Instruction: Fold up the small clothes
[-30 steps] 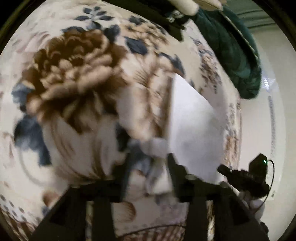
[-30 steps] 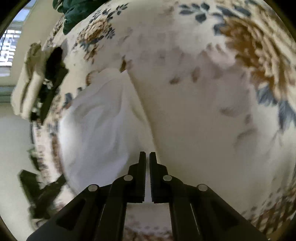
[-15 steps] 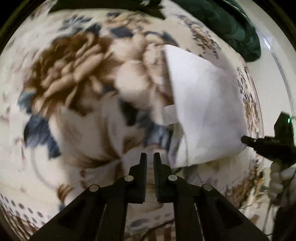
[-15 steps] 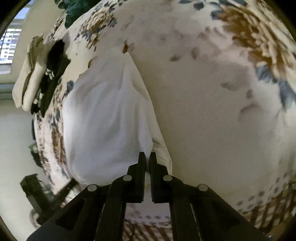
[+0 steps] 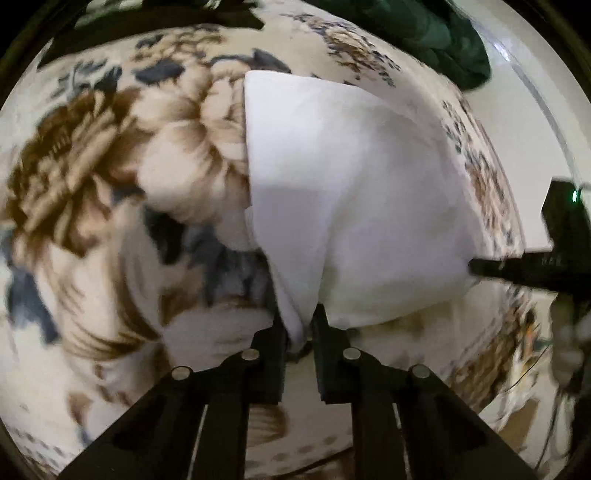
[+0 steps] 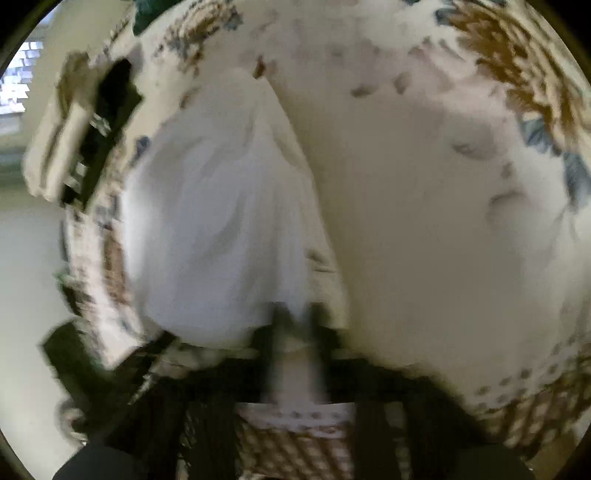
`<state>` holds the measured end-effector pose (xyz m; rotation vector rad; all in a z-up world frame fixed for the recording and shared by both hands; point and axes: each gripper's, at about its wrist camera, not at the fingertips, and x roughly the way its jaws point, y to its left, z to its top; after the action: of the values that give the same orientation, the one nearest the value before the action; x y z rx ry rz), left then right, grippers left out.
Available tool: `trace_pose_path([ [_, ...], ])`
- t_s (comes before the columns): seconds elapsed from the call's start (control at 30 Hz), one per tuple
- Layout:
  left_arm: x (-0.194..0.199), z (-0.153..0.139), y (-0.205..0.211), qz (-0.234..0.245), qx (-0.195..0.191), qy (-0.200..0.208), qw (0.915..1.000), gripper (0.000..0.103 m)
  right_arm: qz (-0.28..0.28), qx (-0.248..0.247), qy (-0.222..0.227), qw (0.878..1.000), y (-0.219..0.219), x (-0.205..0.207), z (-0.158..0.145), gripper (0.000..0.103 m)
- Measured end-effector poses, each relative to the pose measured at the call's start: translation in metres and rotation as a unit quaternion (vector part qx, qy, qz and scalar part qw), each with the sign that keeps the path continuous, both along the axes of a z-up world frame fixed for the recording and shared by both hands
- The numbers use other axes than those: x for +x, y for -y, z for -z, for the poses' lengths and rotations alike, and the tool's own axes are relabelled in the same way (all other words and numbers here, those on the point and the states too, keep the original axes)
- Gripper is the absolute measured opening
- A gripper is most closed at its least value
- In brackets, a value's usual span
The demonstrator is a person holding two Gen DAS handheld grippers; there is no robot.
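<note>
A small white garment (image 5: 351, 192) lies folded on a floral blanket (image 5: 92, 177). My left gripper (image 5: 298, 325) is shut on the garment's near corner, with white cloth pinched between its fingers. In the left wrist view the right gripper's fingertip (image 5: 517, 267) touches the garment's right edge. In the blurred right wrist view the white garment (image 6: 221, 229) spreads ahead and left, and my right gripper (image 6: 295, 317) has a gap between its fingers at the garment's near edge, with pale cloth showing between them.
A dark green cloth (image 5: 424, 33) lies at the blanket's far edge. Folded cream and black clothes (image 6: 85, 125) sit stacked at the left in the right wrist view. The blanket's checked border (image 6: 295, 443) hangs at the near edge.
The left gripper shut empty, then moved right and closed on the garment's corner. The right gripper's fingers, shut half a second ago, have parted at the garment's near edge.
</note>
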<state>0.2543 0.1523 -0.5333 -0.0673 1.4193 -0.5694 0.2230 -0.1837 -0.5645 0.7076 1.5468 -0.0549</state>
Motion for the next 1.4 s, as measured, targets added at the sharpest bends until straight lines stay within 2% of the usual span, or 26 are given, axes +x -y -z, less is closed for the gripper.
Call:
trace_pose_path([
  [0.13,-0.001,0.001,-0.014,0.033,0.033,0.008,0.9989,0.010,-0.024,-0.039,0.001,0.999,0.001,-0.001,-0.006,0.002],
  [0.17,0.002,0.000,-0.021,0.020,0.052,0.007,0.9984,0.010,-0.020,-0.054,0.000,0.998,0.005,-0.002,-0.005,0.001],
  [0.27,0.007,-0.005,-0.059,-0.074,0.021,-0.045,0.9960,0.016,-0.007,-0.047,-0.010,0.999,0.014,-0.005,-0.002,0.001],
  [0.3,0.006,-0.006,-0.074,-0.121,-0.014,-0.071,0.9900,0.033,0.006,-0.033,-0.012,0.999,0.018,-0.008,-0.002,0.001],
  [0.33,0.004,-0.007,-0.086,-0.167,-0.057,-0.095,0.9797,0.044,0.021,-0.012,-0.009,1.000,0.024,-0.010,-0.004,0.002],
  [0.37,-0.001,-0.007,-0.097,-0.215,-0.109,-0.115,0.9638,0.062,0.037,0.010,-0.004,0.999,0.028,-0.014,-0.006,0.011],
  [0.4,-0.006,-0.004,-0.102,-0.252,-0.155,-0.133,0.9459,0.071,0.049,0.021,0.000,0.999,0.031,-0.017,-0.008,0.019],
  [0.43,-0.012,0.002,-0.104,-0.288,-0.206,-0.157,0.9218,0.073,0.061,0.034,0.006,0.998,0.033,-0.020,-0.010,0.043],
  [0.47,-0.017,0.013,-0.099,-0.316,-0.253,-0.189,0.8948,0.073,0.085,0.056,0.014,0.995,0.036,-0.027,-0.011,0.057],
  [0.53,-0.022,0.034,-0.082,-0.342,-0.288,-0.226,0.8653,0.073,0.113,0.094,0.019,0.989,0.036,-0.035,-0.008,0.057],
  [0.57,-0.023,0.044,-0.073,-0.353,-0.300,-0.235,0.8541,0.073,0.123,0.120,0.016,0.985,0.033,-0.039,-0.002,0.057],
  [0.6,-0.022,0.053,-0.064,-0.360,-0.305,-0.240,0.8485,0.073,0.128,0.143,-0.001,0.981,0.025,-0.043,0.008,0.057],
  [0.73,-0.016,0.070,-0.046,-0.391,-0.301,-0.218,0.8422,0.070,0.159,0.205,-0.028,0.965,-0.005,-0.040,0.049,0.057],
  [0.77,-0.016,0.068,-0.047,-0.405,-0.296,-0.204,0.8410,0.066,0.188,0.235,-0.010,0.954,-0.010,-0.038,0.061,0.057],
  [0.8,-0.015,0.066,-0.048,-0.414,-0.295,-0.194,0.8393,0.050,0.205,0.247,0.005,0.947,-0.013,-0.037,0.066,0.053],
  [0.83,-0.014,0.062,-0.048,-0.420,-0.291,-0.184,0.8398,0.041,0.223,0.250,0.021,0.942,-0.015,-0.036,0.069,0.027],
  [0.87,-0.012,0.056,-0.052,-0.420,-0.283,-0.170,0.8455,0.026,0.236,0.246,0.031,0.939,-0.018,-0.034,0.070,0.019],
  [0.97,-0.009,0.034,-0.061,-0.415,-0.267,-0.122,0.8610,0.025,0.225,0.232,0.053,0.945,-0.022,-0.029,0.054,0.014],
  [1.07,-0.007,0.019,-0.076,-0.405,-0.252,-0.078,0.8751,0.025,0.183,0.209,0.064,0.958,-0.029,-0.027,0.029,0.013],
  [1.13,-0.009,0.018,-0.093,-0.420,-0.226,-0.060,0.8770,0.023,0.170,0.191,0.067,0.964,-0.028,-0.028,0.020,0.013],
  [1.23,-0.016,0.026,-0.116,-0.450,-0.204,-0.069,0.8668,0.027,0.170,0.181,0.059,0.967,-0.015,-0.030,0.021,0.013],
  [1.27,-0.020,0.027,-0.118,-0.451,-0.209,-0.076,0.8646,0.035,0.168,0.181,0.053,0.967,-0.010,-0.030,0.024,0.014],
  [1.3,-0.025,0.029,-0.119,-0.447,-0.213,-0.087,0.8644,0.053,0.163,0.182,0.048,0.968,-0.008,-0.031,0.026,0.015],
  [1.33,-0.031,0.028,-0.116,-0.442,-0.216,-0.097,0.8650,0.062,0.157,0.178,0.040,0.971,-0.003,-0.032,0.028,0.024],
  [1.37,-0.039,0.029,-0.111,-0.435,-0.224,-0.107,0.8654,0.065,0.150,0.168,0.031,0.974,-0.001,-0.034,0.027,0.047],
  [1.4,-0.047,0.030,-0.102,-0.424,-0.233,-0.120,0.8667,0.065,0.149,0.161,0.029,0.975,0.002,-0.038,0.026,0.058],
])
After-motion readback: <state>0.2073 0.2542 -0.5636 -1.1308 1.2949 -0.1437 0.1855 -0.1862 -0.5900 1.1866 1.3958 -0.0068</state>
